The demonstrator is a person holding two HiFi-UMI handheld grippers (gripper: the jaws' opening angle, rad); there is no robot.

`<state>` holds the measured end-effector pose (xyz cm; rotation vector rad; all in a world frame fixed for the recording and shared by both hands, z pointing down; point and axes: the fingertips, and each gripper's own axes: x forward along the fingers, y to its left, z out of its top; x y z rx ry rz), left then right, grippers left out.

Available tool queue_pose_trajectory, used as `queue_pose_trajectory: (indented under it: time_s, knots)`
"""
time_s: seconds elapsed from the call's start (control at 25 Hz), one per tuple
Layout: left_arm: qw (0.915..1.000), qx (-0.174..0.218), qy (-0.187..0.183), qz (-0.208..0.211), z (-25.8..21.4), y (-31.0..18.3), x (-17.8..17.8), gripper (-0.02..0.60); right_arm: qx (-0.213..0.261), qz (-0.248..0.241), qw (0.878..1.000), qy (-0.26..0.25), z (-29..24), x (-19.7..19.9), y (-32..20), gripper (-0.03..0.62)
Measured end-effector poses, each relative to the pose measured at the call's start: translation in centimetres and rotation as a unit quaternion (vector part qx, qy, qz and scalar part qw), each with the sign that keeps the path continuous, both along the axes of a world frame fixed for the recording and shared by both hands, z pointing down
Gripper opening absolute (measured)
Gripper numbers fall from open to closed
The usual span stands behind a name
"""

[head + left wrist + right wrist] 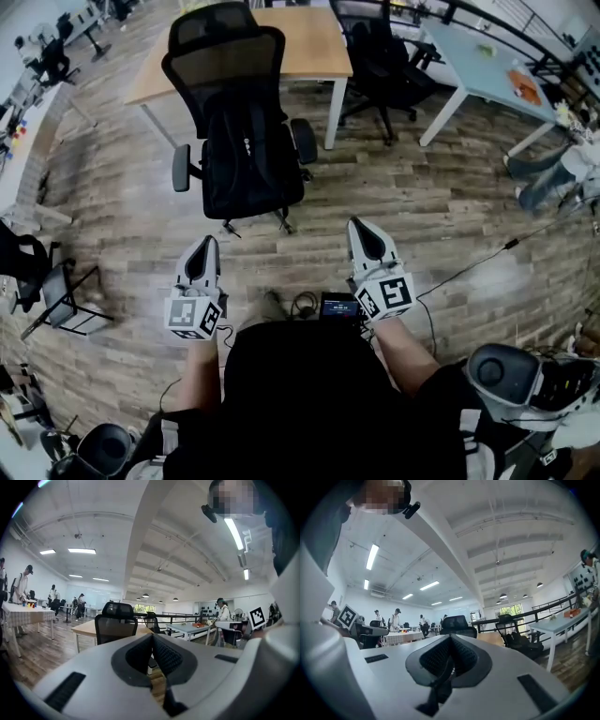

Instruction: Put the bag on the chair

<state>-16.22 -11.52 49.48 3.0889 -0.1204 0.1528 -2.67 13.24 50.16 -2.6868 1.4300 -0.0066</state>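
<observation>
Nearest, the person's black top [300, 394] fills the lower middle of the head view, with both forearms reaching forward from it. The left hand-held gripper [205, 244] and the right hand-held gripper [360, 228] are held out side by side, well apart, both aimed toward the chair. Each gripper view shows the ribbed pads pressed together with nothing between them, so both are fully closed and empty. Between the two, low by the person's body, sits a small device with a lit screen [339, 307], and a thin cable [469, 267] trails off to the right across the wood-plank floor [422, 187].

Farther on, ahead of the left hand-held gripper and clear of both, stands a black mesh-backed office chair [225, 56]. The black bag [248, 159] is on its seat, upright against the backrest, between the armrests; neither gripper touches it.

Behind the chair is a wooden bench [309, 37], with a second black chair [380, 56] to its right and then a pale bench [478, 70]. Farthest off, in the left gripper view, several people [21, 585] stand around a cloth-covered table
</observation>
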Motion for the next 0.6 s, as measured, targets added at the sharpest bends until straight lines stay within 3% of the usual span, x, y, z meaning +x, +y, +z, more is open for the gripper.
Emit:
queue_pose_trajectory:
  time_s: [0.36, 0.6]
  knots:
    - [0.9996, 0.003, 0.003, 0.028, 0.5, -1.2, -0.3, 0.003, -0.001, 0.028, 1.0, -0.003, -0.3, -1.4, -1.4, 0.011]
    - [0.9999, -0.004, 0.008, 0.01, 0.7, -3.9, -1.7, 0.003, -0.001, 0.041, 0.999, -0.008, -0.4, -1.9, -3.7, 0.011]
